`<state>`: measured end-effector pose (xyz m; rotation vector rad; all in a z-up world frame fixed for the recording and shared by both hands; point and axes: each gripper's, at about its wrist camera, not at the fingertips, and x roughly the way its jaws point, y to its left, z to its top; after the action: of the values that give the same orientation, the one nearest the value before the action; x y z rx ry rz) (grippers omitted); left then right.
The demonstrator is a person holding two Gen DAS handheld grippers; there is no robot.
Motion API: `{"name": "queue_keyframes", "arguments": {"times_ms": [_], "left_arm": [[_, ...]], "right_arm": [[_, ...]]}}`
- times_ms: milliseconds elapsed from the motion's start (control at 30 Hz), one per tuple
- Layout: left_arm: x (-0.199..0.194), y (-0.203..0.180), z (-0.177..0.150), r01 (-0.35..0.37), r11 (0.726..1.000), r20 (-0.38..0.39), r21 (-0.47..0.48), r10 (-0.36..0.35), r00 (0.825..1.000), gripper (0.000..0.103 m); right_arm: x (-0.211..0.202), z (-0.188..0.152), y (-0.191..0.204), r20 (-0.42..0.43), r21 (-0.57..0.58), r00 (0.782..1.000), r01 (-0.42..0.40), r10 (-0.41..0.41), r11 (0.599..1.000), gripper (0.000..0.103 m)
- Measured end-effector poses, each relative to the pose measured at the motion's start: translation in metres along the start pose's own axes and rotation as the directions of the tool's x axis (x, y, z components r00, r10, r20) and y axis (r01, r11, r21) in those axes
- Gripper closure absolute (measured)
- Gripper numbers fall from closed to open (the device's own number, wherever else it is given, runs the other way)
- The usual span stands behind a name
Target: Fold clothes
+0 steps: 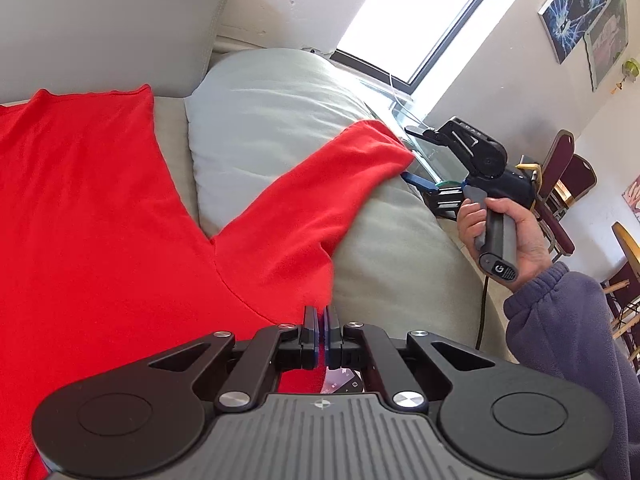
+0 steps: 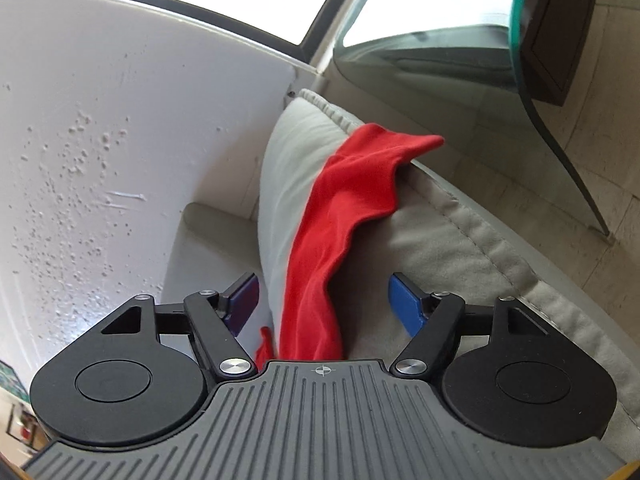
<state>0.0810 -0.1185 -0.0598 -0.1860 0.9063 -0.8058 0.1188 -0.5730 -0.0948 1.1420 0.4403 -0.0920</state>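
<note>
Right wrist view first: we see the sleeve point(image 2: 340, 216) of the red garment point(image 1: 80, 208) running straight away from us between the two fingers of the right gripper point(image 2: 324, 304), its long axis nearly in line with the way that claw points. The jaws stand wide apart and neither blue pad touches the cloth, so we hold nothing there. The cuff end lies at the far end, draped over the top of the pale cushion point(image 2: 288, 168) and the sofa arm point(image 2: 460, 240).

From the left wrist view, the garment's body lies spread flat on the sofa seat, filling the left and near part of the scene, while the sleeve reaches out to the far right, up across the cushion. The left gripper point(image 1: 322, 320) hovers over the near edge of the body with its jaws closed together; we cannot make out any cloth pinched between them.

We judge the right hand point(image 1: 500, 236) the nearer one to the sleeve, well placed to close on it and carry it leftward over the body.

Counting: one red garment, one outstretched sleeve in view, two grippers, one cushion.
</note>
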Motion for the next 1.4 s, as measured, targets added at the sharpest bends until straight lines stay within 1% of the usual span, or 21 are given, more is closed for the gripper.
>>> {"name": "queue_keyframes", "arguments": {"times_ms": [33,67,100,133,167,300,400,433,467,533,600,667,700,767,833,933,967,1133,1267,1333,1400], "left_arm": [[-0.002,0.002,0.001,0.002,1.0,0.007,-0.011,-0.002,1.0,0.102],[-0.004,0.004,0.002,0.005,1.0,0.013,-0.023,-0.005,1.0,0.102],[-0.006,0.006,0.003,0.009,0.999,0.02,-0.035,-0.008,1.0,0.102],[-0.008,0.007,0.003,0.014,0.999,0.025,-0.046,-0.013,1.0,0.102],[-0.01,0.008,0.004,0.023,0.998,0.028,-0.057,-0.022,0.999,0.102],[-0.013,0.014,0.004,0.082,0.99,0.029,-0.111,-0.079,0.996,0.102],[-0.008,0.026,0.003,0.162,0.964,0.012,-0.21,-0.163,0.987,0.103],[-0.005,0.028,0.001,0.177,0.959,-0.001,-0.223,-0.182,0.983,0.103],[-0.001,0.024,-0.001,0.152,0.968,-0.027,-0.198,-0.161,0.987,0.103],[0.009,0.011,-0.008,0.049,0.995,-0.091,-0.087,-0.057,0.994,0.103],[0.014,-0.006,-0.017,-0.052,0.998,-0.089,0.043,0.055,0.995,0.103],[0.017,-0.024,-0.029,-0.145,0.974,-0.06,0.176,0.158,0.986,0.085],[0.019,-0.034,-0.037,-0.182,0.952,-0.042,0.244,0.198,0.979,0.068],[0.026,-0.055,-0.055,-0.26,0.884,0.004,0.388,0.28,0.96,0.068],[0.035,-0.071,-0.071,-0.32,0.799,0.046,0.508,0.346,0.937,0.068],[0.046,-0.083,-0.089,-0.371,0.665,0.097,0.648,0.411,0.906,0.067],[0.049,-0.084,-0.094,-0.386,0.618,0.116,0.685,0.43,0.895,0.067],[0.065,-0.091,-0.112,-0.425,0.423,0.189,0.8,0.494,0.849,0.067],[0.081,-0.094,-0.12,-0.418,0.299,0.234,0.858,0.498,0.835,0.075],[0.084,-0.094,-0.121,-0.414,0.258,0.251,0.873,0.49,0.835,0.078],[0.085,-0.093,-0.12,-0.403,0.229,0.258,0.886,0.478,0.84,0.081]], "right_arm": [[0.004,-0.001,0.004,0.008,-0.028,1.0,0.003,-0.003,1.0,0.035],[0.007,-0.002,0.007,0.014,-0.056,1.0,0.005,-0.004,0.998,0.051],[0.011,-0.003,0.011,0.008,-0.077,1.0,0.0,0.001,0.997,0.062],[0.013,-0.003,0.013,0.003,-0.083,1.0,0.004,-0.004,0.997,0.087],[0.015,-0.002,0.016,-0.003,-0.088,1.0,0.008,-0.009,0.996,0.1],[0.003,0.004,0.015,0.052,-0.031,0.998,-0.023,0.025,0.999,0.1],[-0.012,0.013,0.003,0.111,0.084,0.991,-0.081,0.072,0.993,0.101],[-0.014,0.015,-0.001,0.117,0.109,0.991,-0.071,0.058,0.992,0.101],[-0.016,0.017,-0.006,0.122,0.131,0.992,-0.057,0.041,0.99,0.101],[-0.014,0.019,-0.009,0.113,0.124,0.993,0.014,-0.028,0.992,0.101],[-0.011,0.02,-0.007,0.085,0.088,0.993,0.077,-0.084,0.993,0.1],[-0.008,0.021,-0.005,0.044,0.065,0.992,0.113,-0.116,0.991,0.093],[-0.007,0.021,-0.004,0.019,0.058,0.993,0.119,-0.12,0.991,0.087],[-0.009,0.019,-0.003,-0.002,0.032,0.995,0.102,-0.102,0.994,0.048],[-0.013,0.016,0.0,-0.007,-0.01,0.996,0.092,-0.092,0.996,0.046],[-0.017,0.014,0.006,-0.019,-0.068,0.996,0.089,-0.091,0.994,0.046],[-0.02,0.013,0.007,-0.025,-0.078,0.996,0.087,-0.089,0.993,0.046],[-0.03,0.007,0.014,-0.047,-0.131,0.995,0.086,-0.093,0.988,0.046],[-0.027,0.006,0.009,-0.06,-0.116,0.99,0.122,-0.13,0.986,0.046],[-0.023,0.007,0.003,-0.056,-0.087,0.991,0.119,-0.124,0.989,0.046],[-0.018,0.008,0.001,-0.045,-0.075,0.995,0.087,-0.09,0.993,0.047]]}}
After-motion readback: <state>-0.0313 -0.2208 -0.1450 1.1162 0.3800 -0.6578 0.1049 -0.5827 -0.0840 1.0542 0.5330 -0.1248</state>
